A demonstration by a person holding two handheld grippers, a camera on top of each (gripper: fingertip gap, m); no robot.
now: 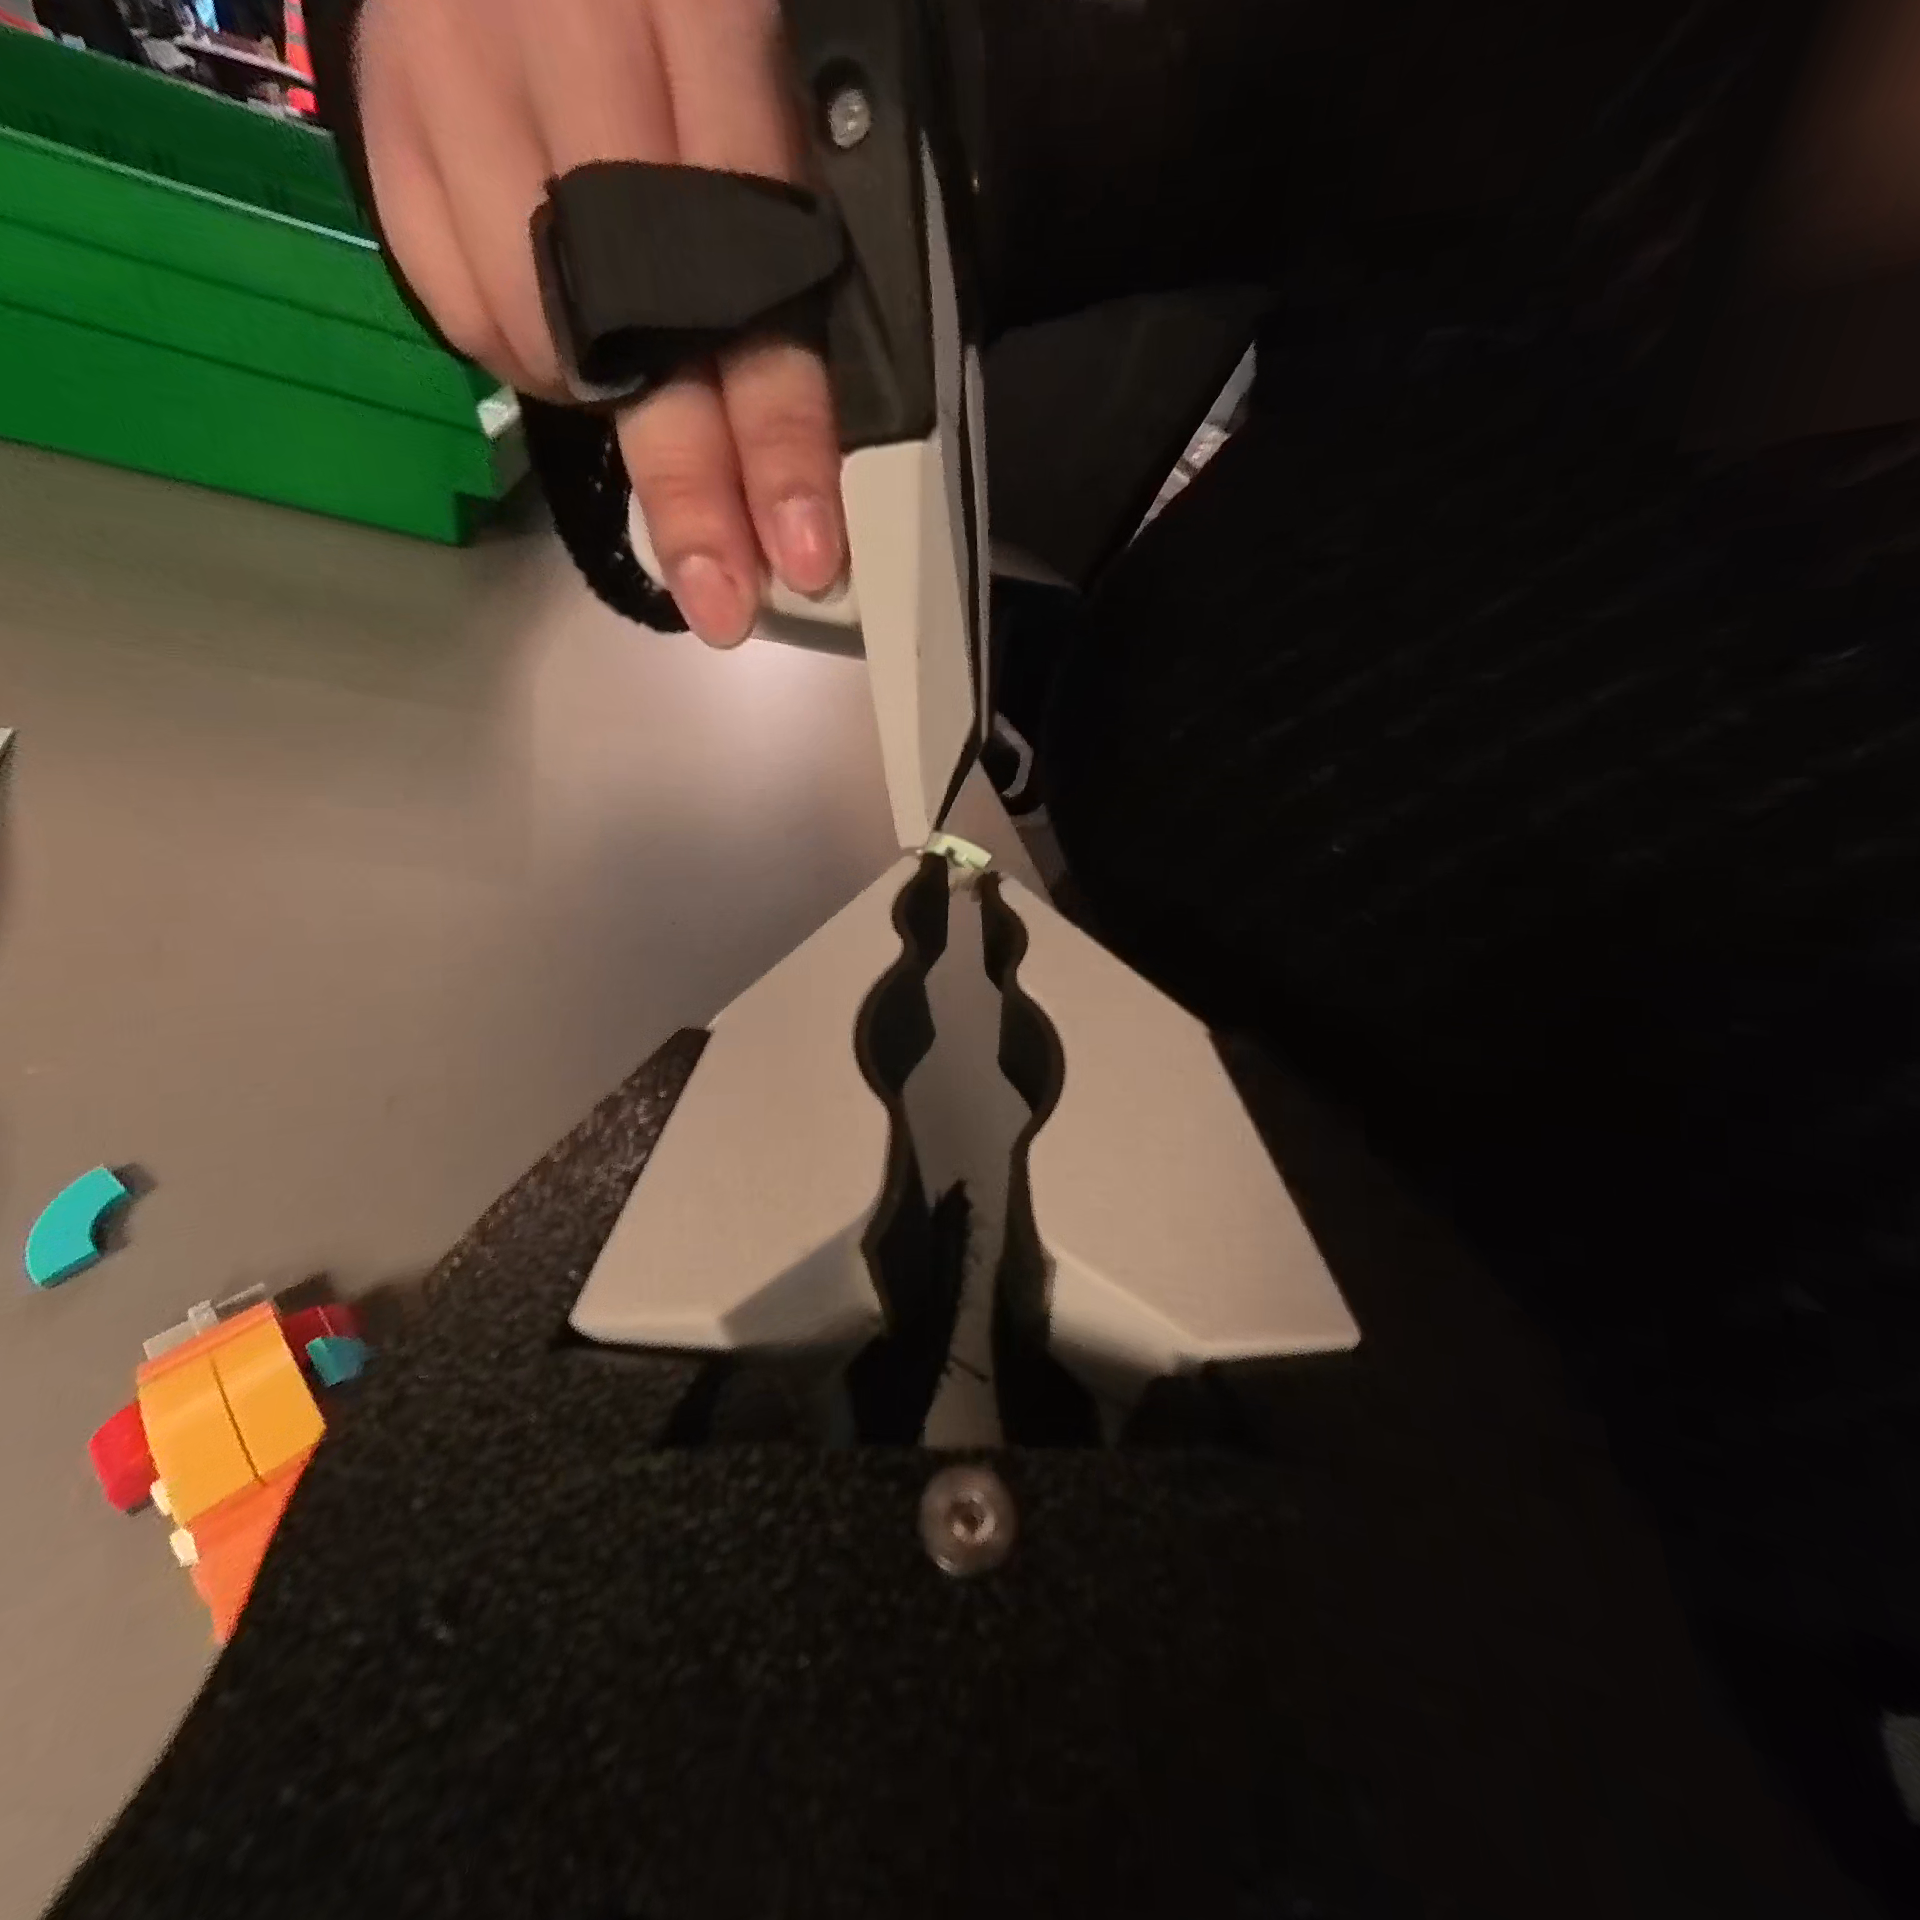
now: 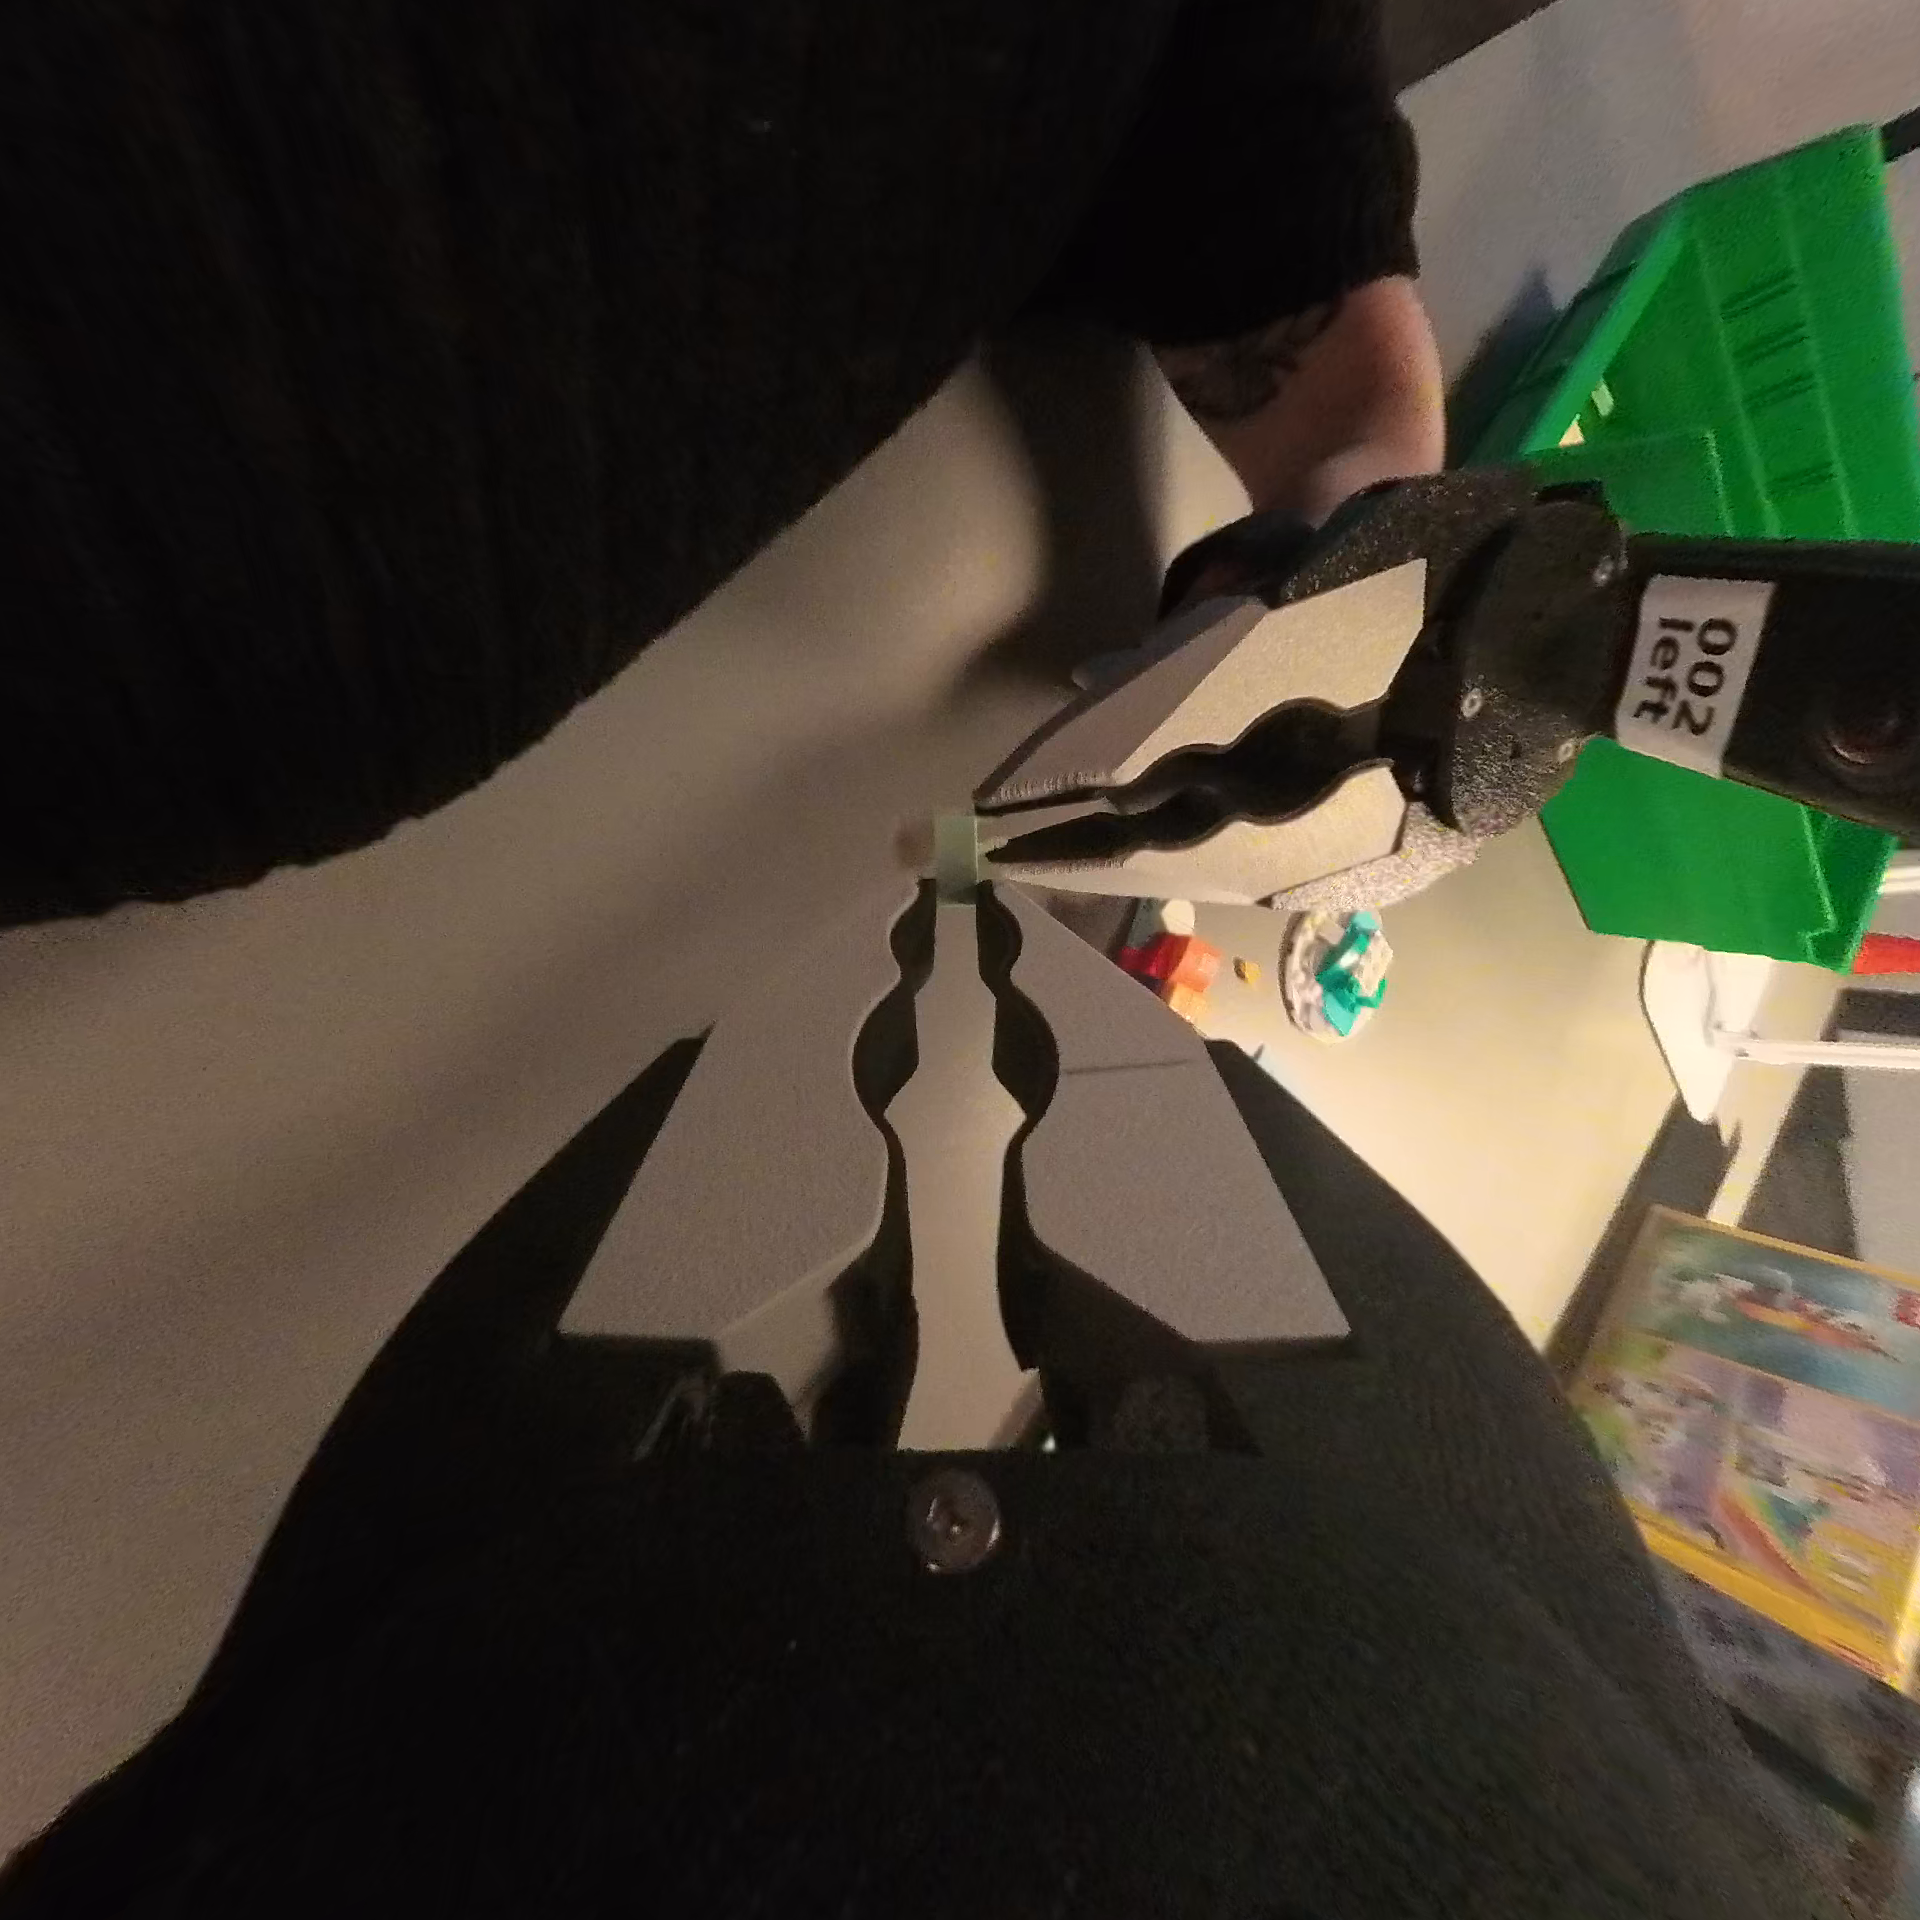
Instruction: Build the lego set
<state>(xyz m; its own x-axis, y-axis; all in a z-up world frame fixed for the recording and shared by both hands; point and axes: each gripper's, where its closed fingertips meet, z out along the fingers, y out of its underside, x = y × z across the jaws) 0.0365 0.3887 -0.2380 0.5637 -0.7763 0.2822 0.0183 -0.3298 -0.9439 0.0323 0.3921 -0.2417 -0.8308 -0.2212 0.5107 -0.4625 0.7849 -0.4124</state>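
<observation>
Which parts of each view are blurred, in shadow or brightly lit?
Left wrist view: the orange-and-red brick model at lower left is motion-blurred, the dark clothing at right lacks detail, and a bright patch falls on the grey table. Right wrist view: the colourful box is soft; clothing shadows the upper left.

We note the small piece between both grippers' tips, above the table; bins behind, brick assembly lower left.

The pale green piece between both sets of fingertips is too small to tell its shape. The orange build is blurred and partly hidden behind the left gripper's black body. The picture box is cut off by the edge.
</observation>
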